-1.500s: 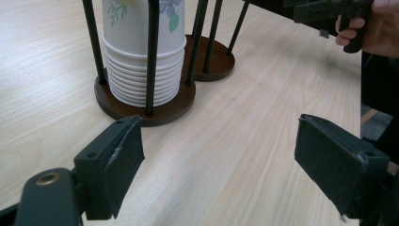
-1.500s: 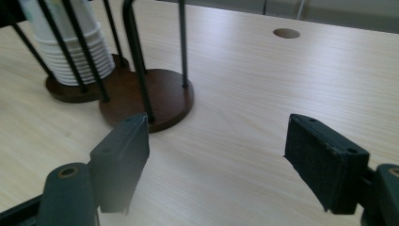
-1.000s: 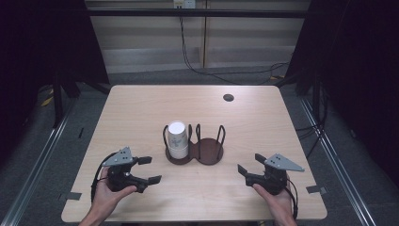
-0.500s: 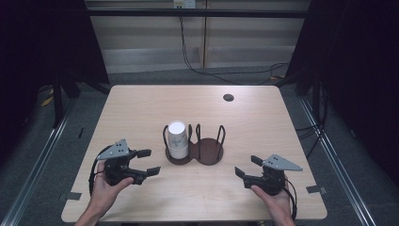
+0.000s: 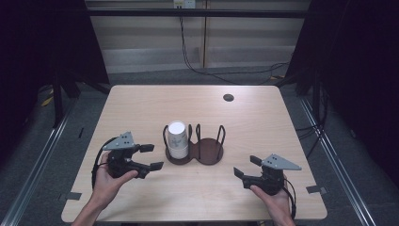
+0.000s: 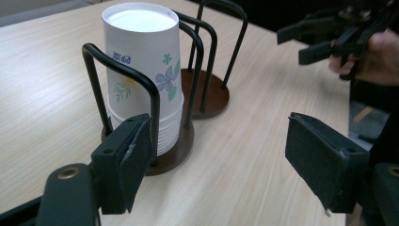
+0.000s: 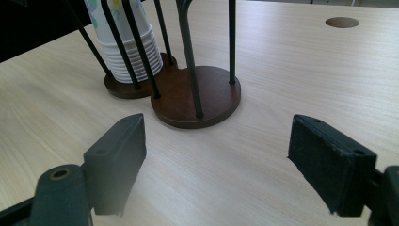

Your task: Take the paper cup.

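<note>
Left gripper: held in the person's left hand at the left of the table; its jaws stand apart with nothing between them, and they have just been opening a little after narrowing from a wider gape a second ago; in the high view it sits higher and closer to the cup holder than a second ago; in its own view the jaws frame the near side of the holder without touching it.
Right gripper: held in the person's right hand at the right front of the table; jaws apart over bare wood, nothing between them; they have just been opening again after a short narrowing; its place matches the earlier frames.
Stack of paper cups: white with a flower print, upside down, standing upright in the left ring of the holder; unmoved since a second ago; how many cups are nested is hard to count, perhaps ten by the rims seen in the right gripper view.
Cup holder: dark brown double base with black wire hoops, at the middle of the table; right ring bare; same place as before.
Table hole: round, near the far right edge, well apart from the holder.
Gap between grippers: both are near the holder, one on each side, neither touching it.
</note>
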`<state>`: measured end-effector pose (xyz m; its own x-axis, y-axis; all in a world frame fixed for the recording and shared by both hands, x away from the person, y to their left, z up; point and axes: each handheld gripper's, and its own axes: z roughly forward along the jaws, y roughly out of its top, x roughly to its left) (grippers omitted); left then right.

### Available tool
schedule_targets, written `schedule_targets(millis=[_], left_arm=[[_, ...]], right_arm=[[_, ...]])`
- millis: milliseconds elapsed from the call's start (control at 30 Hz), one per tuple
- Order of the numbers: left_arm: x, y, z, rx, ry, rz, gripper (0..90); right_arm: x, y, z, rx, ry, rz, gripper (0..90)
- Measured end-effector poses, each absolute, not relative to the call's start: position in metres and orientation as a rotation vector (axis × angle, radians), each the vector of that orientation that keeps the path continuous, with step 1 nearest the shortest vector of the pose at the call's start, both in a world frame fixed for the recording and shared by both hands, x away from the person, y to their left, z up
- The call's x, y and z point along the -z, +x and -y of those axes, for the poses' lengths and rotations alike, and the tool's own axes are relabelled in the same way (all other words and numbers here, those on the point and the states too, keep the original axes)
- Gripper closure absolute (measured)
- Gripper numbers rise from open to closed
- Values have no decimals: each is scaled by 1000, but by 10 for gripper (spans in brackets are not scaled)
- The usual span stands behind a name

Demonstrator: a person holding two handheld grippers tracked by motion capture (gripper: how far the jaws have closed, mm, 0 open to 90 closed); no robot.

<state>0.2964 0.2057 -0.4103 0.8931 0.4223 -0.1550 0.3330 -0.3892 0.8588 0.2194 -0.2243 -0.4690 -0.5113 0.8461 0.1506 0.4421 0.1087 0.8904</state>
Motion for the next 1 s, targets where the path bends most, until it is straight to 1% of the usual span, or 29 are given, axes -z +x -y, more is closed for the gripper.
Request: schedule_targets(millis=[133,233,267,300,400,867,933,967,1000], left_arm=[[406,300,-201,-121,2013,-536,229],[402,304,-198,-139,2028,-525,173],[402,304,-198,-139,2028,-525,176],[400,307,-198,-131,2030,-524,177],[396,311,-197,-132,2032,-524,177],[381,327,-185,-156,2077,-506,194],[380,329,-184,-170,2089,-477,153],[379,332,-183,-165,2085,-477,173],[379,332,-183,-165,2085,-477,175]], right_arm=[[469,220,225,-1374,1257,-1997,191],[469,220,225,-1371,1260,-2010,195],[469,220,225,-1371,1260,-2010,195],[470,220,224,-1374,1264,-2032,214],[469,219,223,-1380,1262,-2039,215],[469,219,223,-1408,1249,-2055,198],[469,219,224,-1416,1243,-2055,193],[469,219,224,-1426,1230,-2057,189],[468,219,224,-1430,1224,-2052,189]])
